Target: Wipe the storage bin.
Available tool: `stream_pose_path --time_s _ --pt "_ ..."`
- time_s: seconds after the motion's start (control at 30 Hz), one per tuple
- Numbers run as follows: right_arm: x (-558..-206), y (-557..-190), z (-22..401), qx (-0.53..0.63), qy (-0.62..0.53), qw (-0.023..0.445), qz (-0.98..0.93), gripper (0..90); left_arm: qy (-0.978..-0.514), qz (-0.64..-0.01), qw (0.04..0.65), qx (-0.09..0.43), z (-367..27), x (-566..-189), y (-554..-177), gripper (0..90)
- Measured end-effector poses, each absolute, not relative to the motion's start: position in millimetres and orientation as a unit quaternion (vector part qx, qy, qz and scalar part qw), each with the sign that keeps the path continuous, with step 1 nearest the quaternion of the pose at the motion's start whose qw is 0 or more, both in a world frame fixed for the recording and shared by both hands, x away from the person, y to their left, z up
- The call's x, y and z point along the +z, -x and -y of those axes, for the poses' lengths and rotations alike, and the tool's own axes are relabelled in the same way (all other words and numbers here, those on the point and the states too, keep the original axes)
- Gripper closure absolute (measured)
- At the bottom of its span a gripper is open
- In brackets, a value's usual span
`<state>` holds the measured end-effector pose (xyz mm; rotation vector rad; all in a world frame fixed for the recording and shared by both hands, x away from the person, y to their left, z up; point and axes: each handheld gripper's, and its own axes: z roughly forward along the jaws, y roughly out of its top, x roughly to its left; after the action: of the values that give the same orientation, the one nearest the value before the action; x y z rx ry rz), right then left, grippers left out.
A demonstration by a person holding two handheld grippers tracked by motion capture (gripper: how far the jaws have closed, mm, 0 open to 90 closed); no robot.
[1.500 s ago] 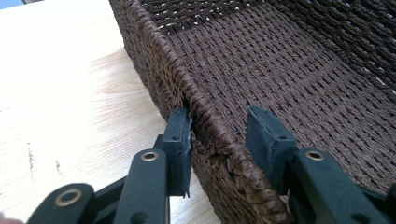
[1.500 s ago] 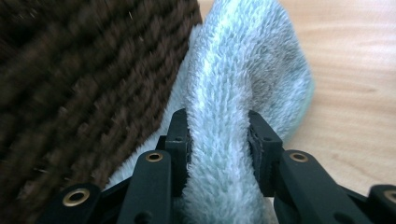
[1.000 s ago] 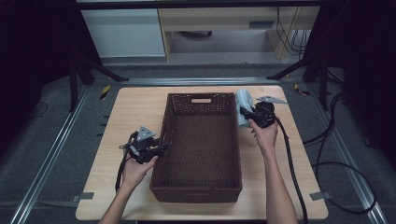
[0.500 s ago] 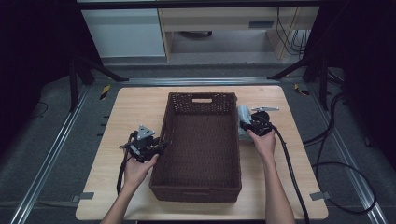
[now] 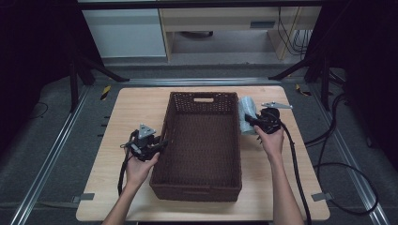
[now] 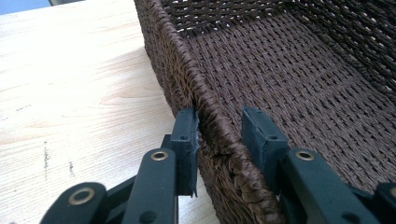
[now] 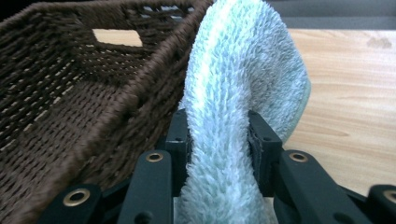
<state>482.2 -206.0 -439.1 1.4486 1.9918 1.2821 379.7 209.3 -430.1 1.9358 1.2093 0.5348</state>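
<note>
A dark brown woven basket (image 5: 202, 145) stands in the middle of the wooden table (image 5: 131, 108). My left gripper (image 5: 158, 144) sits at its left rim. In the left gripper view its jaws (image 6: 219, 122) straddle the braided rim of the basket (image 6: 289, 70). They have just been closing and now pinch the rim. My right gripper (image 5: 251, 120) is beside the basket's right rim, shut on a pale blue-grey fluffy towel (image 5: 244, 112). In the right gripper view that gripper (image 7: 219, 128) squeezes the towel (image 7: 243, 60), which leans against the basket (image 7: 70, 84).
Bare table top (image 7: 345, 84) lies to the right of the towel and to the left of the basket (image 6: 70, 84). Cables trail from both grippers. Dark stands and a white cabinet (image 5: 124, 33) are beyond the far edge.
The right gripper with the towel has shifted a little nearer along the basket's right side. The left hand has stayed at the left rim.
</note>
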Motion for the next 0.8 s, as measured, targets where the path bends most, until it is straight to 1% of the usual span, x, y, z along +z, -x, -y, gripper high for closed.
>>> stream_pose_path --time_s 0.13,0.27,0.4,0.53,0.6,0.73,0.8 --pt "-441.7 -480.8 201.0 0.449 -0.506 0.180 -0.714 67.6 -0.759 -0.477 0.387 0.214 -208.7 -430.1 -381.5 66.3" --pt "-455.0 -481.1 193.9 0.426 -0.507 0.176 -0.729 67.6 -0.760 -0.477 0.385 0.216 -208.7 -429.8 -382.7 66.2" --pt "-467.3 -483.3 196.0 0.414 -0.524 0.163 -0.726 67.6 -0.759 -0.478 0.385 0.217 -209.6 -429.9 -385.7 66.1" --pt "-482.7 -483.8 195.4 0.381 -0.530 0.159 -0.741 67.6 -0.757 -0.480 0.385 0.218 -209.6 -430.0 -389.1 66.1" --pt "-487.6 -482.7 194.4 0.384 -0.530 0.158 -0.739 67.6 -0.757 -0.480 0.386 0.218 -209.6 -430.1 -390.2 66.1" --pt "-477.2 -480.2 194.8 0.399 -0.521 0.160 -0.737 67.7 -0.757 -0.481 0.385 0.219 -210.0 -430.2 -390.4 64.3" --pt "-465.5 -477.7 195.2 0.413 -0.509 0.166 -0.737 67.6 -0.753 -0.485 0.384 0.222 -211.7 -430.8 -390.9 59.7"
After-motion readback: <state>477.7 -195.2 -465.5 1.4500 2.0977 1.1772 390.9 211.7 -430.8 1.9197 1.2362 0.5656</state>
